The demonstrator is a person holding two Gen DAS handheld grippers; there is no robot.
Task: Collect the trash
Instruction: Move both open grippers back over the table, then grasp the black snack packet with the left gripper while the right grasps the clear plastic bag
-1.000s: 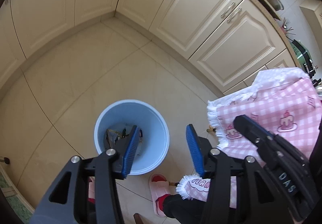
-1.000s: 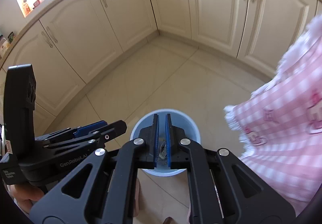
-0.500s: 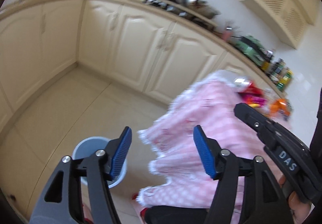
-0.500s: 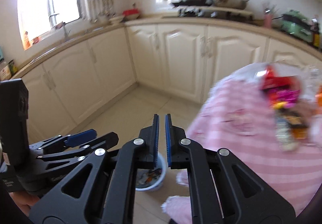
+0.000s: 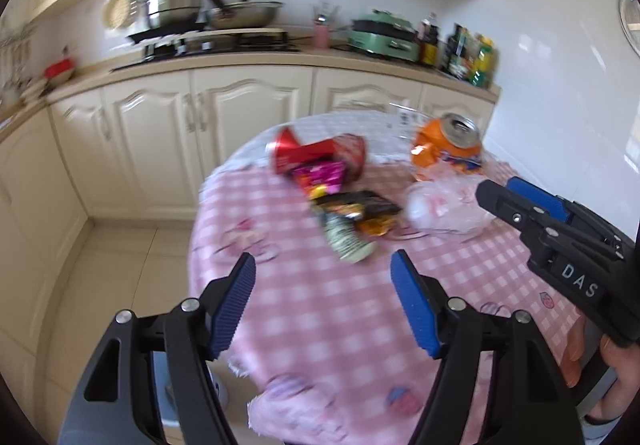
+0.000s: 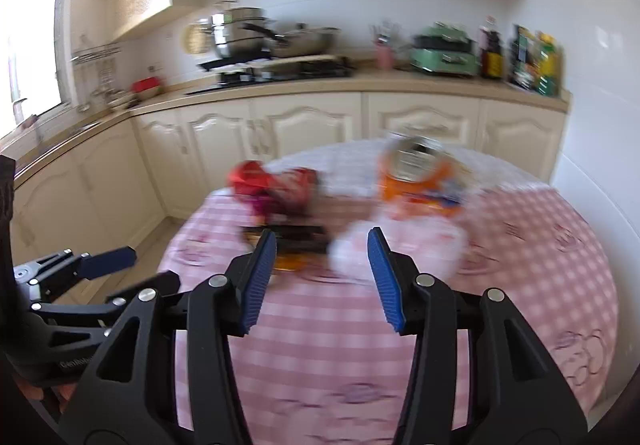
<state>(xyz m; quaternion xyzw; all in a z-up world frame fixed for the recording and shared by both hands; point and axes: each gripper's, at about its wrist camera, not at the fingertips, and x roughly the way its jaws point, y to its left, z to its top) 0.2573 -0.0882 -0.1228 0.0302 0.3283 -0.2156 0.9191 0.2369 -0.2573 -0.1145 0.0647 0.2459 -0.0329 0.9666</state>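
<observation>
Left gripper (image 5: 323, 301) jaws spread wide, nothing between them, angled down over the near edge of the desk. Right gripper (image 6: 322, 279) jaws also apart and empty, over the desk, pointing toward its middle. Grippers side by side, apart, each visible in the other's view. A hand (image 5: 612, 377) grips the right gripper's handle.

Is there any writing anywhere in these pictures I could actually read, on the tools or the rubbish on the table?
"DAS": white letters on the black body of the right gripper, seen from the left wrist view.
"GenRobo...": partly cut off, on the body of the left gripper, seen from the right wrist view.
Orange can, red can, snack wrappers: print too blurred to read.
Bottles on the counter: labels too blurred.
</observation>
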